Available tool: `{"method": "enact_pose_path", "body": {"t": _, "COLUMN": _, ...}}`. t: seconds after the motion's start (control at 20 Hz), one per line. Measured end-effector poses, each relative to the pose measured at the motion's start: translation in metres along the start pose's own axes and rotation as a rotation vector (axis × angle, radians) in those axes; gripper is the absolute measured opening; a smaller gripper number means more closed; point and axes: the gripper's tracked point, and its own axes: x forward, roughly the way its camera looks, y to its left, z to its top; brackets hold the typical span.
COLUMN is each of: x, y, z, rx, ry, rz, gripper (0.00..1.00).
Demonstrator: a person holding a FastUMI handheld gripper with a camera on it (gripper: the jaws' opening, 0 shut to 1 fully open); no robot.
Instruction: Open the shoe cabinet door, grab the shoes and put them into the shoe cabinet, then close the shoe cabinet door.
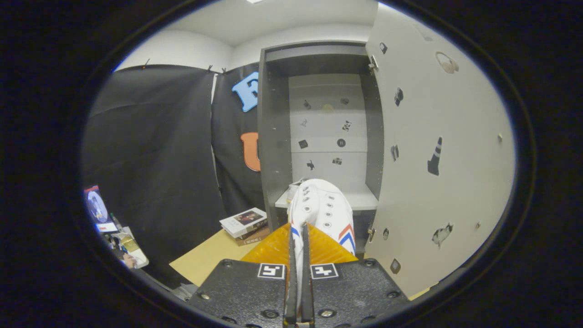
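A white shoe (323, 207) with red and blue stripes on its side hangs from my gripper (297, 234). Both orange fingers (273, 248) press on the thin edge of its collar, so the gripper is shut on it. The shoe's toe points forward toward the shoe cabinet (319, 132) just ahead. The cabinet is grey outside and pale inside, with small stickers on its back wall. Its door (437, 150) stands swung open to the right. The shoe's front is level with the white shelf (362, 199) inside; whether it touches the shelf I cannot tell.
A stack of books (243, 222) lies on a tan table (209, 259) left of the cabinet. Black cloth hangs behind the table. Down at the far left stands a small screen (96, 207) with clutter around it.
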Motion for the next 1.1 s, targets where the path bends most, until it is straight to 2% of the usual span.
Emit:
{"method": "enact_pose_path", "body": {"t": 0.35, "x": 0.027, "y": 0.012, "z": 0.070, "rx": -0.179, "ry": -0.001, "rz": -0.093, "gripper": 0.08}}
{"method": "enact_pose_path", "body": {"t": 0.7, "x": 0.098, "y": -0.004, "z": 0.117, "rx": -0.150, "ry": -0.007, "rz": -0.164, "gripper": 0.09}}
{"method": "enact_pose_path", "body": {"t": 0.9, "x": 0.160, "y": -0.027, "z": 0.111, "rx": -0.159, "ry": 0.026, "rz": -0.245, "gripper": 0.10}}
{"method": "enact_pose_path", "body": {"t": 1.1, "x": 0.225, "y": -0.048, "z": 0.090, "rx": -0.140, "ry": 0.078, "rz": -0.245, "gripper": 0.10}}
